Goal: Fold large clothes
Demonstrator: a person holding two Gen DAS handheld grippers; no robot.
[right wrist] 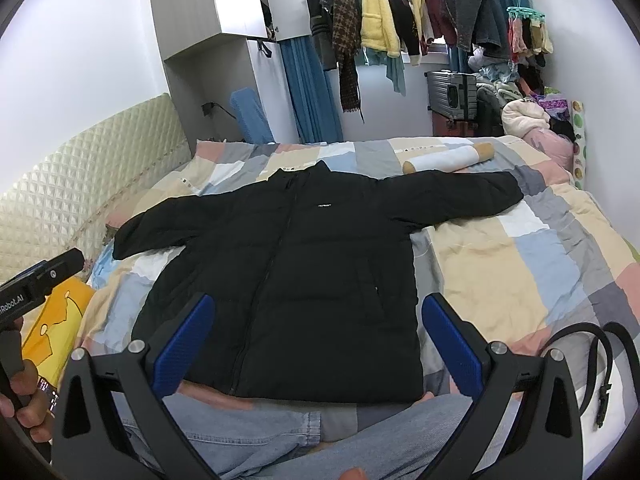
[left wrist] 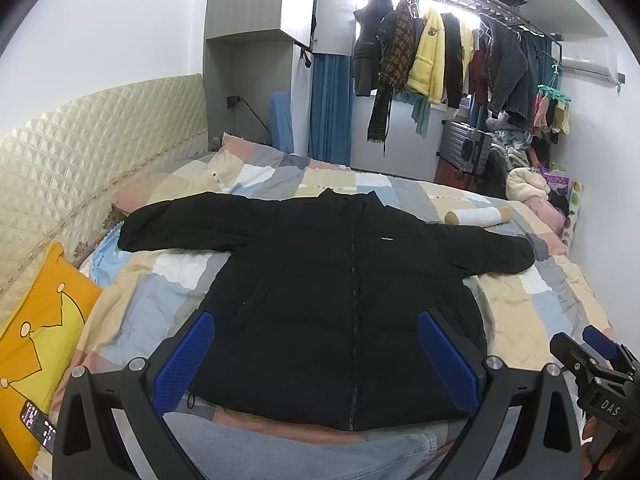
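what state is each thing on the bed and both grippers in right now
black jacket: unfolded, front up, zipped, both sleeves spread out
left gripper: open, holding nothing, above the jacket hem
right gripper: open, holding nothing, above the jacket hem
rolled bolster: lying beyond the jacket's sleeve
yellow pillow: lying by the headboard
black belt: loose on the patchwork quilt
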